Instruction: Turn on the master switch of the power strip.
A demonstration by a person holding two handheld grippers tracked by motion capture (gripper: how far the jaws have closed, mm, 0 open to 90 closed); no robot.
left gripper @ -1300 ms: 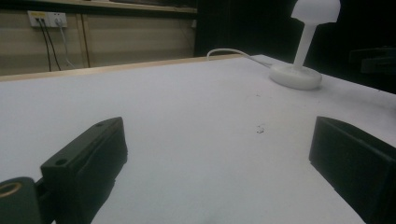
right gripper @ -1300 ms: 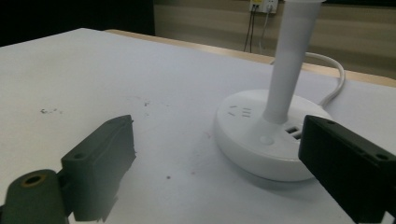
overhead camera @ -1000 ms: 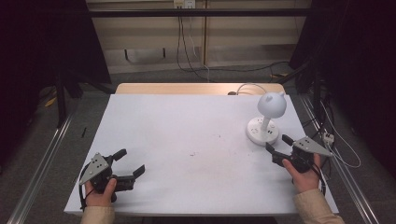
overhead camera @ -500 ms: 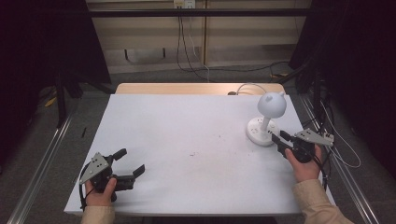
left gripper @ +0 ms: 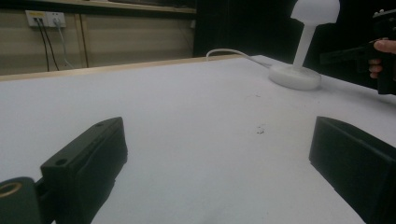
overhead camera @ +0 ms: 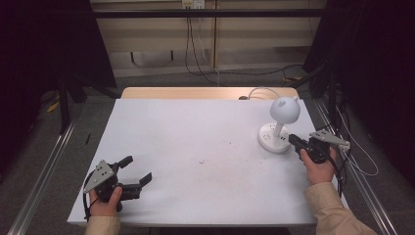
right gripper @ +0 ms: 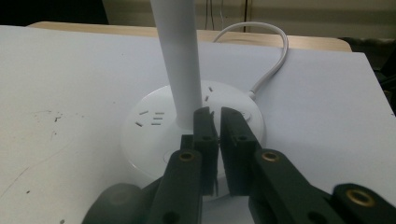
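the right gripper has its two black jaws pressed almost together with nothing between them, right over the round base of the white lamp, just beside the lamp's pole. behind the base, the lamp's white cord curls away across the white table. far off to the side, the left gripper sits low over the table with its jaws wide apart and empty.

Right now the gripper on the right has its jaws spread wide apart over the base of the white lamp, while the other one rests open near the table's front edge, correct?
Not quite. The right gripper has its jaws nearly closed, with just a thin slit between them, as the right gripper view shows. The rest holds: it sits over the base of the white lamp, and the left gripper rests open near the table's front edge.
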